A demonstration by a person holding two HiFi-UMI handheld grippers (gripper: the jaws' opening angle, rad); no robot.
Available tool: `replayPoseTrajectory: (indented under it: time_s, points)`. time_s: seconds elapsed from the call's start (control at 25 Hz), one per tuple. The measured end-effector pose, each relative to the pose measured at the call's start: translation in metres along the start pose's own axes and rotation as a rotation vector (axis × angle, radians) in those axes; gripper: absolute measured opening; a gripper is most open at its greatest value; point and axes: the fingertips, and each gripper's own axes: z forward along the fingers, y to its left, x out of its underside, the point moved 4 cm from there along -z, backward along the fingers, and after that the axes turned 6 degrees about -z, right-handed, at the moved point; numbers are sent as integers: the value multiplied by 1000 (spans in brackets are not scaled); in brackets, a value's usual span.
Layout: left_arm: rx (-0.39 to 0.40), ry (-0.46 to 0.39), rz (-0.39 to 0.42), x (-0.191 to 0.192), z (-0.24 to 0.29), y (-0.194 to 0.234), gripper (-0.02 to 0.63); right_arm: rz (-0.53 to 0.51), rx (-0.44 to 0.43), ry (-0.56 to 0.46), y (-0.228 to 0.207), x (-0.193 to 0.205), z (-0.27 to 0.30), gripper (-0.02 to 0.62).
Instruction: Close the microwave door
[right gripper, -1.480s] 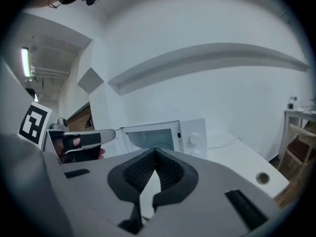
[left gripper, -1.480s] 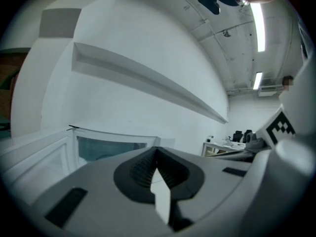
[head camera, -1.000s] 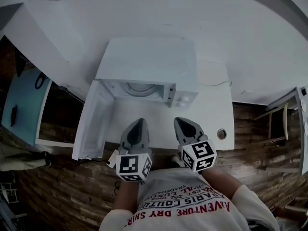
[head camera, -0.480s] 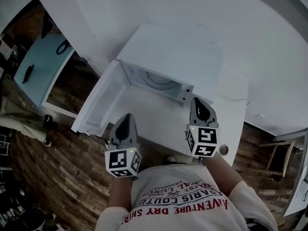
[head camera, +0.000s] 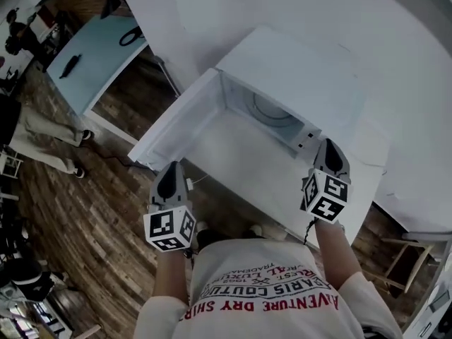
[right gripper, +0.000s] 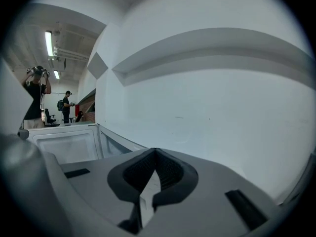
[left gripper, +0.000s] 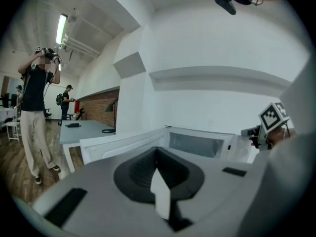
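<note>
The microwave sat on the white table, at about 12 o'clock from the person. Its door hung wide open and stuck out toward 10 o'clock, past the table's edge. The same door showed in the left gripper view, with the microwave's open front to its right.

The left gripper was at about 9 o'clock, just beside the free end of the door but not touching it. Its jaws were pressed together with nothing between them. The right gripper was at about 2 o'clock, near the button side of the microwave. Its jaws were also together and held nothing.

The door looked hard and stiff, like a flat board. It was probably light and would swing easily on its hinge. It likely did not need to be grabbed at all. A push with the closed left jaws on the outside face would do. The best spot seemed to be near the free end, far from the hinge, because it would turn most easily there. The face looked smooth, so the jaws might slip if they pushed at a slant. The last bit might need a firmer press to make it click. The microwave might slide on the smooth table if the push was too hard.
</note>
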Motion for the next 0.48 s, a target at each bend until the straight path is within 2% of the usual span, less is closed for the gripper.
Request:
replayPoseTrajectory:
  time_s: [0.48]
  points:
    - [-228, -32, 40, 2, -35, 110, 6, -2, 73, -25, 6, 1, 0, 6]
